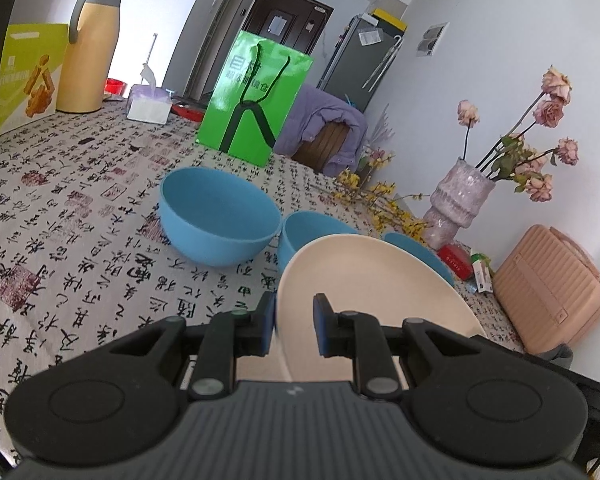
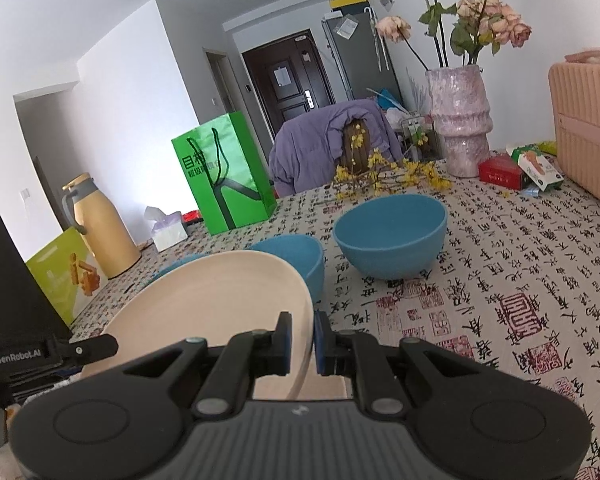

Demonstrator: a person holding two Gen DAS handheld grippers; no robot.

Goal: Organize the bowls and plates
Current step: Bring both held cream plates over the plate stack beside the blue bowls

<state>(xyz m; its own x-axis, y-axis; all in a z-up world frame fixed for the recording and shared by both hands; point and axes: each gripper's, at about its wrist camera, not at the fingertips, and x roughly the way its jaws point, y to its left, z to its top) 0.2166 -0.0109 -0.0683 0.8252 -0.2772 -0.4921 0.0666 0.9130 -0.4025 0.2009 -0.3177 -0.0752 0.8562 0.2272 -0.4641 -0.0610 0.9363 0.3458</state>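
Left wrist view, three blue bowls (image 1: 220, 216), one cream plate (image 1: 372, 280)

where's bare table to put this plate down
Bare tablecloth lies right of the big blue bowl, before the pink case. Another patch lies between the thermos and bowl. Crowded: around the vase, yellow sprigs and boxes.

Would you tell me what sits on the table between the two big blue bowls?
A smaller blue bowl sits between the big blue bowl and the other one, behind the held cream plate; the left wrist view shows it best.
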